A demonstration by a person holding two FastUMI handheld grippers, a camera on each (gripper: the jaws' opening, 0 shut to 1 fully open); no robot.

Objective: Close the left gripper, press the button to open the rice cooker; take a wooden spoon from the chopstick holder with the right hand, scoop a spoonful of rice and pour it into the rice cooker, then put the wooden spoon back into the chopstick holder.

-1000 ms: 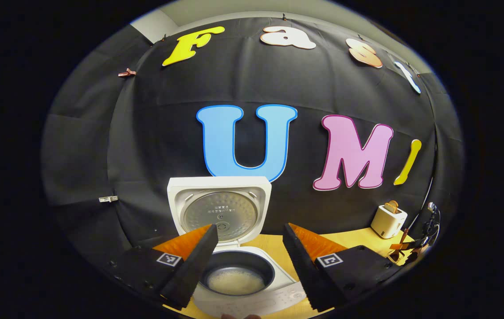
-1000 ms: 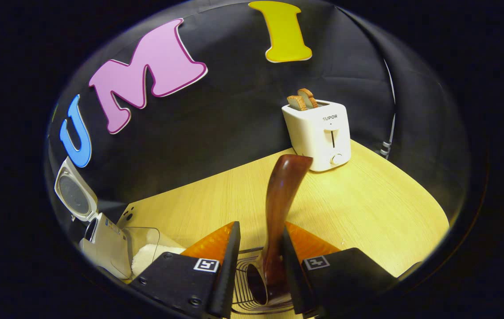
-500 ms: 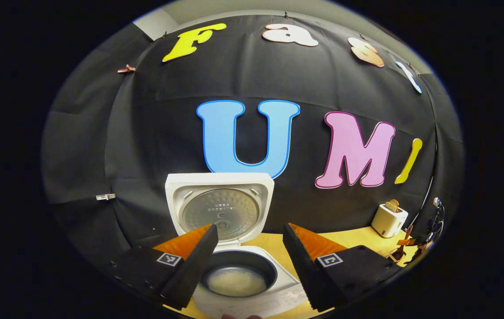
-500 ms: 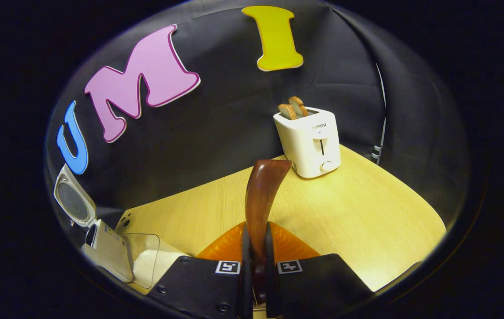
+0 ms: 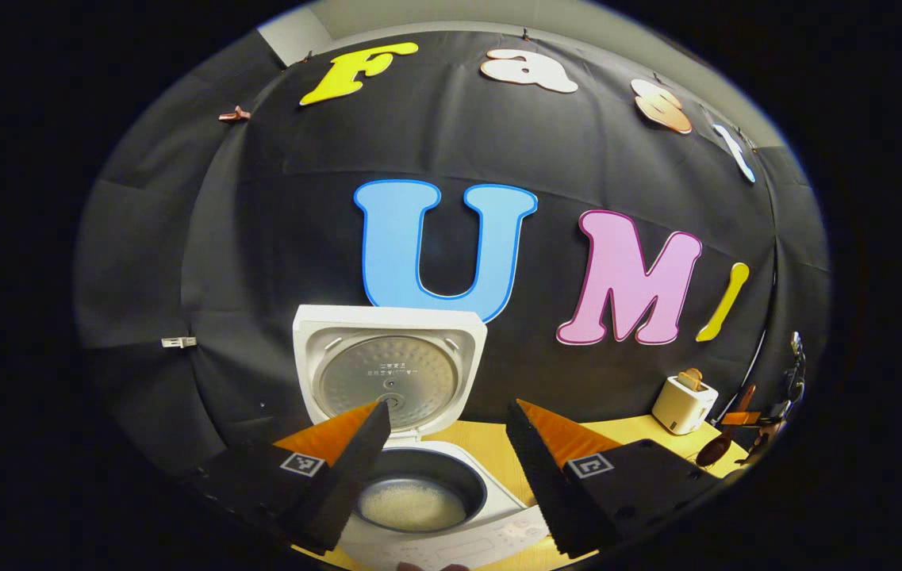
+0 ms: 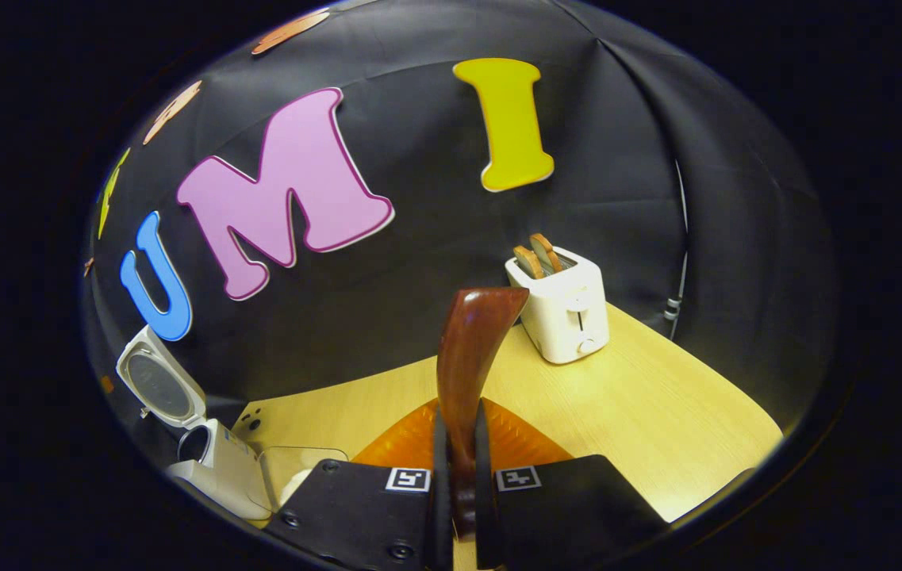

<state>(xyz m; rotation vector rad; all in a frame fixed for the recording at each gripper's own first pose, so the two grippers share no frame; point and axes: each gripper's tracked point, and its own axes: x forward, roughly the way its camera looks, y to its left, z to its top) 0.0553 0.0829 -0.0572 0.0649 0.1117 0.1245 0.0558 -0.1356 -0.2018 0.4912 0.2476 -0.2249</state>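
In the right gripper view my right gripper is shut on the dark brown wooden spoon, whose handle sticks up between the fingers and curves right at its top. The white rice cooker stands with its lid raised, and a little pale rice lies in its dark inner pot. My left gripper hangs open just above and in front of the pot, nothing between its fingers. The cooker also shows low on the left of the right gripper view, beside a clear container.
A white toaster with two slices of bread stands at the back of the light wooden table. In the left gripper view the toaster sits far right, with the other gripper and the hanging spoon near it.
My right gripper shut on the spoon handle and then rose with it; the wire holder has dropped below its view. The left gripper stayed open over the cooker, drifting slightly.
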